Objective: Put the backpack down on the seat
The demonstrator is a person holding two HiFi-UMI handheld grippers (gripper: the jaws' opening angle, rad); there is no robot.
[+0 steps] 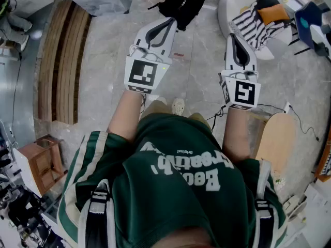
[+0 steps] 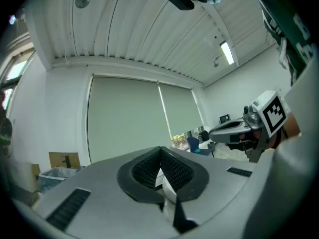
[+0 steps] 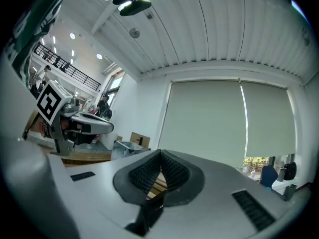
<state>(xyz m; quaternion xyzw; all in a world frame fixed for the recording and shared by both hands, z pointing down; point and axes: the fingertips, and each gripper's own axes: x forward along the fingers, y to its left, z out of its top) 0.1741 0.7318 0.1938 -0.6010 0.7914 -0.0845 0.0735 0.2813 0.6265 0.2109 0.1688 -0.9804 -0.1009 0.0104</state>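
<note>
Two grippers are held level, side by side, by a person in a green shirt [image 1: 176,174] standing on a pale marbled floor [image 1: 199,71]. The left gripper [image 1: 172,20] is clenched tip to tip and grasps nothing. The right gripper [image 1: 232,37] is clenched the same way, also empty. The black backpack [image 1: 182,4] lies on the floor just beyond the left gripper. To its right, apart from it, stands the white round seat [image 1: 226,9], which carries a striped cushion [image 1: 251,27] and an orange cushion [image 1: 271,13]. A slatted wooden bench [image 1: 64,61] runs along the left.
</note>
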